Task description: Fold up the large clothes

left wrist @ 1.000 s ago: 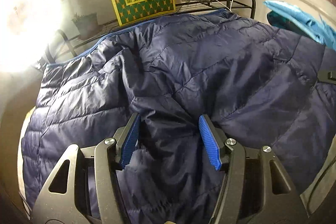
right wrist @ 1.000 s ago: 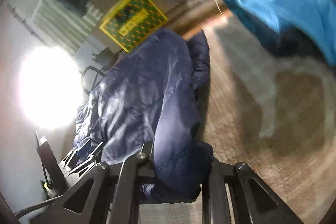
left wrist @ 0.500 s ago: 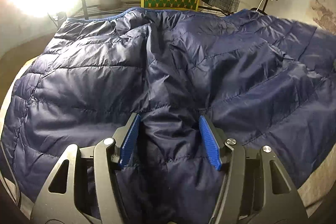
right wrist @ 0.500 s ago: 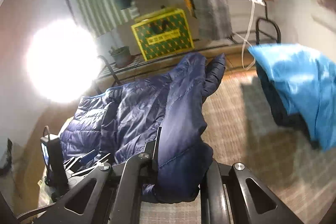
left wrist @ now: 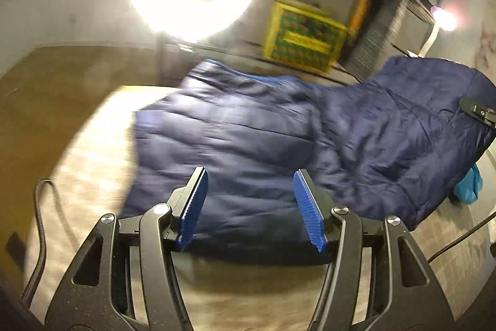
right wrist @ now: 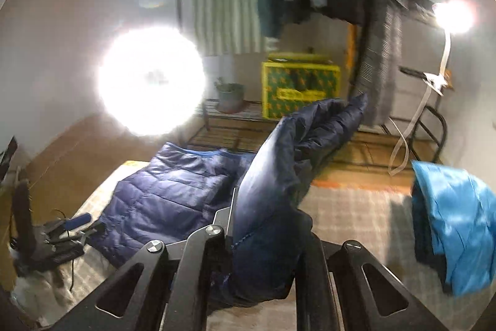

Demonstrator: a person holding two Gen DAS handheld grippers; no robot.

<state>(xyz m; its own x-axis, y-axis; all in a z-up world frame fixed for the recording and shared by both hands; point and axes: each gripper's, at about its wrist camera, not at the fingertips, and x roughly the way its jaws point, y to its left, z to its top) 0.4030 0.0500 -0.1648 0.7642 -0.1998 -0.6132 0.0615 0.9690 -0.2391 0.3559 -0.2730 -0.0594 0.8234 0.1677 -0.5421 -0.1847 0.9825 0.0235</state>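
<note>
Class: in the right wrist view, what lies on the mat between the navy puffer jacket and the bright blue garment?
Nothing: bare checked mat separates the navy puffer jacket from the bright blue garment, shown in the right wrist view.

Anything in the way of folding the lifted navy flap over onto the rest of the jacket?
Nothing visible. The right gripper holds the flap above the navy jacket; the blue garment lies off to the side.

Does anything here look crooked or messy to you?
Yes. The navy puffer jacket lies half spread on the table, while one part is bunched up in the shut right hand-held gripper, its end sticking up in the air. A light blue garment sits crumpled at the table's right edge.
</note>
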